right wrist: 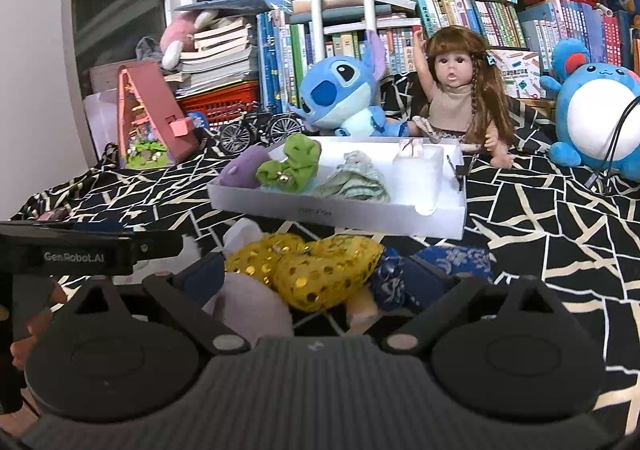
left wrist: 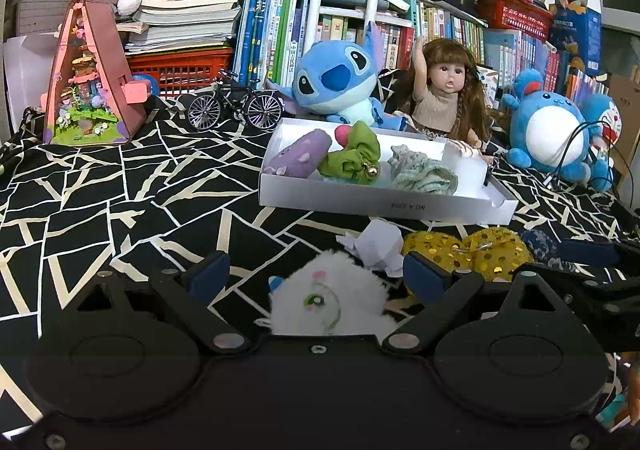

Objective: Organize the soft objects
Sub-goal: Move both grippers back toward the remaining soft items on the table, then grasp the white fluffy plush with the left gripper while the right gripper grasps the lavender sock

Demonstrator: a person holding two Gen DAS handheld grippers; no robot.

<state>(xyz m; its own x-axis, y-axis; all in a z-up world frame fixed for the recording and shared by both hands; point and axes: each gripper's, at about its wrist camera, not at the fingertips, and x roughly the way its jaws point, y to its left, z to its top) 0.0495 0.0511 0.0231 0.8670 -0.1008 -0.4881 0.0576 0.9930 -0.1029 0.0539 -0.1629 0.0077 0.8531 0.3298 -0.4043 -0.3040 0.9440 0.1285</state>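
A white fluffy toy (left wrist: pixel 320 290) lies on the patterned cloth between the wide-apart fingers of my left gripper (left wrist: pixel 316 275); the pads do not press on it. A yellow sequined soft piece (right wrist: pixel 320 274) sits between the open fingers of my right gripper (right wrist: pixel 316 279), with a blue patterned cloth piece (right wrist: pixel 452 262) beside it and a pale plush (right wrist: pixel 248 310) under it. Beyond stands a white shallow box (left wrist: pixel 384 206) holding a purple plush (left wrist: pixel 298 156), a green cloth with a bell (left wrist: pixel 354 156) and a pale green checked cloth (left wrist: pixel 420 172).
Crumpled white paper (left wrist: pixel 378 246) lies before the box. Behind it sit a blue plush (left wrist: pixel 336 78), a doll (left wrist: pixel 444 98) and a round blue-and-white plush (left wrist: pixel 552 134). A model bicycle (left wrist: pixel 236 104) and a pink model house (left wrist: pixel 90 74) stand at left, before shelves of books.
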